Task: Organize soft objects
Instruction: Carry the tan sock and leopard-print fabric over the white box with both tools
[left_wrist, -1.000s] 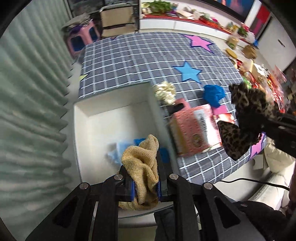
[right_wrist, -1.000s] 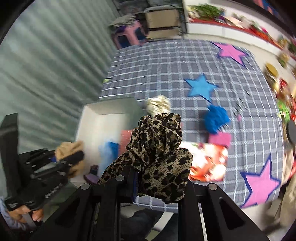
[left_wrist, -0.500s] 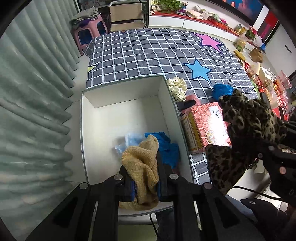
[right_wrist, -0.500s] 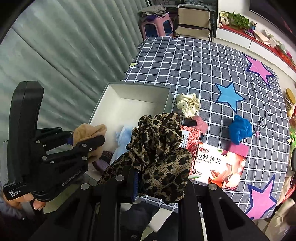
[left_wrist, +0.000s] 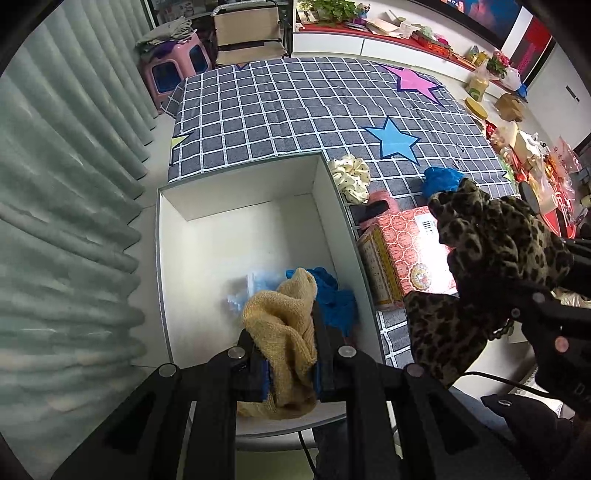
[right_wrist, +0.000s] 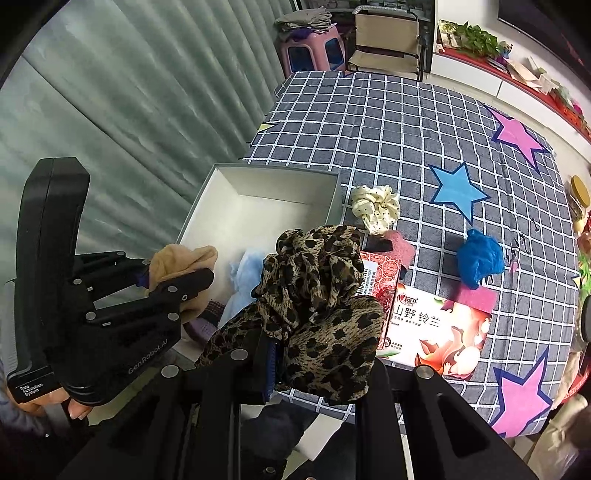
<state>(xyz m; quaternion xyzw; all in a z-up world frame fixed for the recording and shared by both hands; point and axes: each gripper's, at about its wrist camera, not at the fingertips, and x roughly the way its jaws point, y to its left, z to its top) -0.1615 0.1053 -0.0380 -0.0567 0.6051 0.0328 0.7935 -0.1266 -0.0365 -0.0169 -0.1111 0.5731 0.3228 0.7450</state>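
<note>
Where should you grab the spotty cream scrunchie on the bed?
Pinch the puffy gathered rim of the cream polka-dot scrunchie from straight above. It lies flat on the checked blanket, and the white box wall is close on its left.

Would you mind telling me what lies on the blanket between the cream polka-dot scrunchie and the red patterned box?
A pink fuzzy item with a black piece on it lies between the cream scrunchie and the red box, clearest in the right wrist view.
</note>
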